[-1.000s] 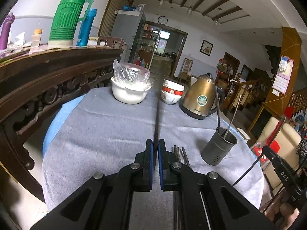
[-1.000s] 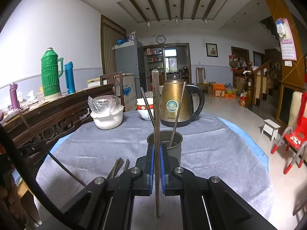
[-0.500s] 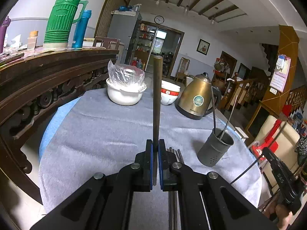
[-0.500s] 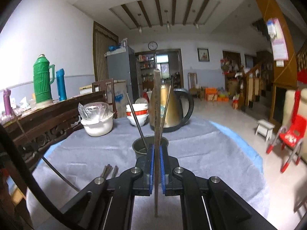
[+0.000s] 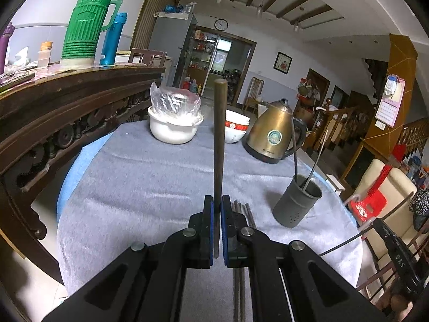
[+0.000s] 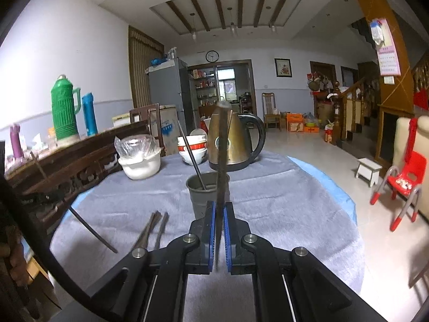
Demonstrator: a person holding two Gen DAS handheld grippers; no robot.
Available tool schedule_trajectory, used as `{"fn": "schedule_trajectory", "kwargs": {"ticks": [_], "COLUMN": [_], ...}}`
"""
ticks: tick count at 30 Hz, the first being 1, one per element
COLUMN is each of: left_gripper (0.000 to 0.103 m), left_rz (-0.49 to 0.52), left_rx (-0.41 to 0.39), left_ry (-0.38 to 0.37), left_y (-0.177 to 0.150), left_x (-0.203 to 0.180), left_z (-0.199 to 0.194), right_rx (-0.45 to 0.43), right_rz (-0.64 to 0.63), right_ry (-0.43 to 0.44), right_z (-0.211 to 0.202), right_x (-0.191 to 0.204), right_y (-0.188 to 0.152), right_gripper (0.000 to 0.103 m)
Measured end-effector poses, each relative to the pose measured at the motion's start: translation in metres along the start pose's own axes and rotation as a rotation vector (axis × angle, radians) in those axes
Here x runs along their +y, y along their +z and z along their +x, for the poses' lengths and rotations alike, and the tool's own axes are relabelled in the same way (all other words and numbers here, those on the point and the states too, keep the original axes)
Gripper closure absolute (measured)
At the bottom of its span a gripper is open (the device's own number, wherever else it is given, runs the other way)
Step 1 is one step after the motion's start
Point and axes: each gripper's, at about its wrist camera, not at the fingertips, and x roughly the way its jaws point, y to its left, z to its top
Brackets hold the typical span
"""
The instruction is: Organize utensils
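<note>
Each gripper pinches one dark chopstick that stands straight up. The left gripper (image 5: 217, 206) holds its stick (image 5: 219, 134) left of the gray cup (image 5: 297, 204). The right gripper (image 6: 219, 212) holds its stick (image 6: 222, 155) just before the cup (image 6: 201, 193). More sticks (image 6: 152, 228) lie on the cloth.

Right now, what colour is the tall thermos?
Green thermos, clearest in the left wrist view.

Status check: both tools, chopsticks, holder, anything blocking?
Left tool and right tool each shut on an upright chopstick. Holder has two. More lie on cloth. Nothing blocking.
</note>
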Motion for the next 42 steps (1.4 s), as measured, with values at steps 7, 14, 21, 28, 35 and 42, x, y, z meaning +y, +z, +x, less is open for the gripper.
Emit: {"fn": "schedule_trajectory", "kwargs": {"ticks": [7, 14, 21, 28, 35, 42], "left_gripper": [0.098, 0.098, 0.098, 0.098, 0.098, 0.098], "left_rz": [0.035, 0.059, 0.065, 0.024, 0.003, 0.01], "left_rx": [0.046, 0.116, 0.117, 0.074, 0.025, 0.055], "left_ry": [0.047, 0.073, 0.047, -0.039, -0.144, -0.187], "left_y": [0.026, 0.043, 0.058, 0.087, 0.116, 0.121], "left_x": [-0.024, -0.049, -0.066, -0.078, -0.104, -0.132], "left_z": [0.018, 0.044, 0.048, 0.04, 0.046, 0.083], "right_rx": [-0.066, -0.108, -0.16, -0.196, -0.237, -0.179], "right_rz": [0.047, 0.12, 0.133, 0.13, 0.113, 0.1], "right_ry": [0.026, 0.049, 0.047, 0.05, 0.051, 0.073], "right_z": [-0.004, -0.003, -0.006, -0.005, 0.006, 0.044], "right_x": [-0.005, -0.018, -0.021, -0.022, -0.024, -0.028], "right_y": [0.027, 0.053, 0.076, 0.094, 0.121, 0.129], "right_gripper": [0.097, 0.097, 0.097, 0.097, 0.097, 0.097]}}
